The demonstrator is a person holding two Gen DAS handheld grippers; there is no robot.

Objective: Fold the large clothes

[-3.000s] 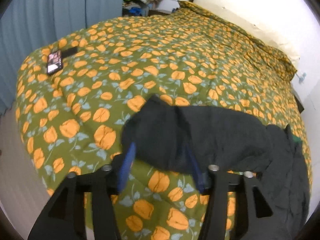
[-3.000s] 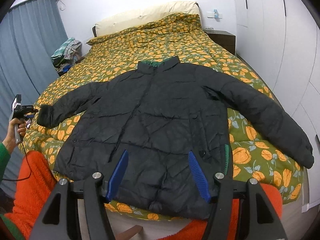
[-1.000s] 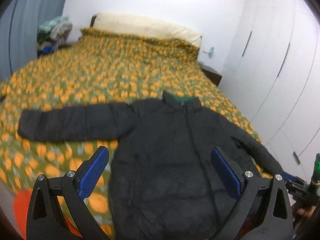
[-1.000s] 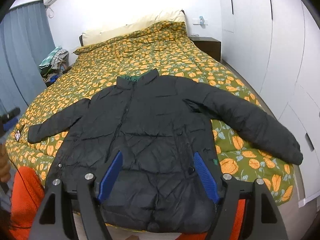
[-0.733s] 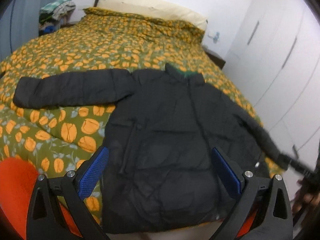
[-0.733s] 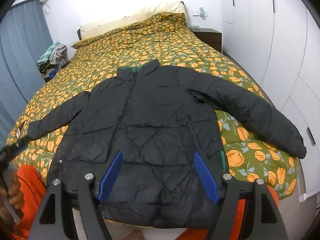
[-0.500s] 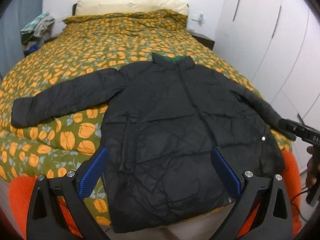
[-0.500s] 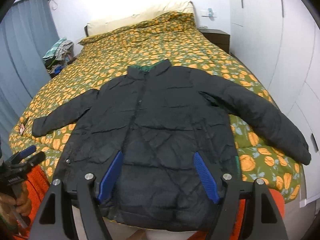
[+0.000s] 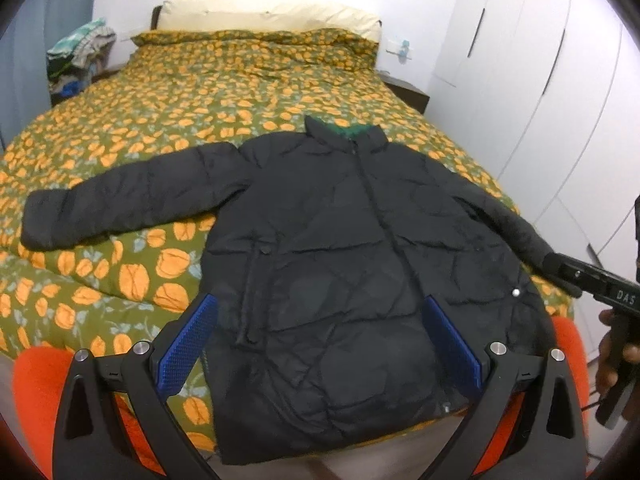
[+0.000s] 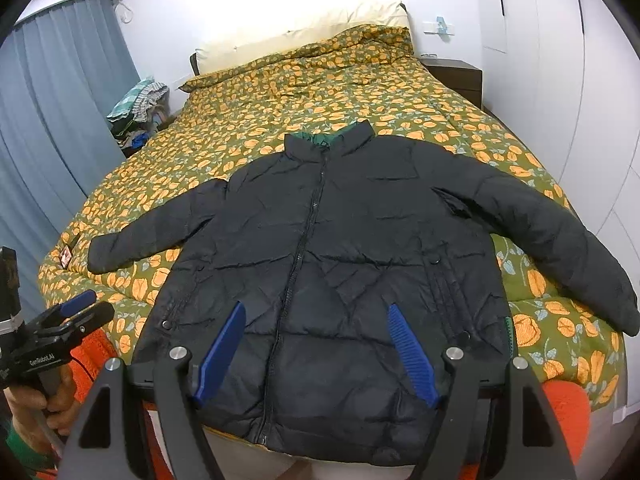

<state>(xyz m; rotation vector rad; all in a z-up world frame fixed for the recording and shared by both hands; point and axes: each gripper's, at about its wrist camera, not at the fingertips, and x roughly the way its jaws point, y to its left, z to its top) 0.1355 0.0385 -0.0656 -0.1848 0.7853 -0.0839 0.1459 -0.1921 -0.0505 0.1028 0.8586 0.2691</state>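
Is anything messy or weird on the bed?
Nothing much. The black puffer jacket lies flat on the orange-flowered green bedspread, zipped, sleeves spread. Only its hem hangs over the bed's near edge, and a small dark card-like thing sits near the left edge.

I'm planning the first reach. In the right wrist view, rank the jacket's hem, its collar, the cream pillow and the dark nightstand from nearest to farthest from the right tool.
1. Jacket hem: at the bed's foot edge, just beyond the right tool.
2. Collar: mid-bed, centre.
3. Nightstand and cream pillow: both at the head end, nightstand right, pillow centre; too close to call.
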